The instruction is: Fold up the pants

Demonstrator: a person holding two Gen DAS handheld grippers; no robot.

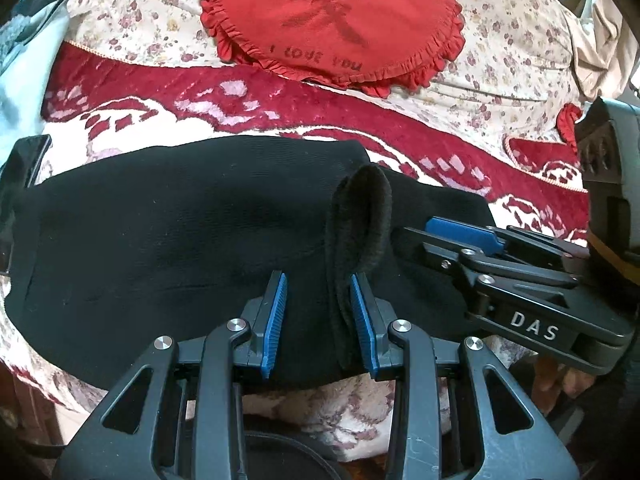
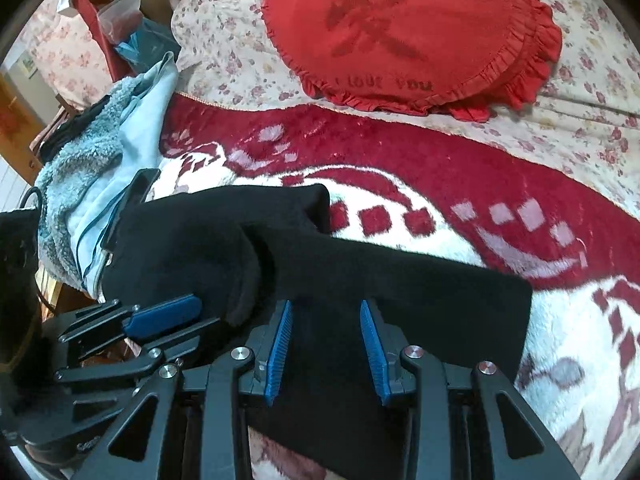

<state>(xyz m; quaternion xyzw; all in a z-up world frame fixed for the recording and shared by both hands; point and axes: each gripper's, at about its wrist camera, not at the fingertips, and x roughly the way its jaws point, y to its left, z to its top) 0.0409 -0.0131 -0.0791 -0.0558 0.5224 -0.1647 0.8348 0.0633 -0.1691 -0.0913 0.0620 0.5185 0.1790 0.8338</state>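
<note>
Black pants [image 1: 160,232] [image 2: 400,280] lie folded across a red and white blanket [image 1: 280,116] [image 2: 500,292]. My left gripper [image 1: 318,280] is open over their near edge. A fleecy fold of the fabric [image 1: 360,216] stands up in a loop against its right pad, and the left pad is clear of it. My right gripper [image 2: 326,305] is open too, with flat black cloth filling the gap under its blue pads. In each wrist view the other gripper shows side-on, the right gripper [image 1: 414,230] at the right edge and the left gripper [image 2: 204,314] at the lower left.
A round red frilled cushion [image 1: 332,20] [image 2: 400,28] rests on a floral sheet [image 1: 500,60] behind the blanket. A light blue fleece garment [image 2: 92,184] is heaped at the left, beside a flat dark object [image 1: 24,168]. The bed's edge runs just below the grippers.
</note>
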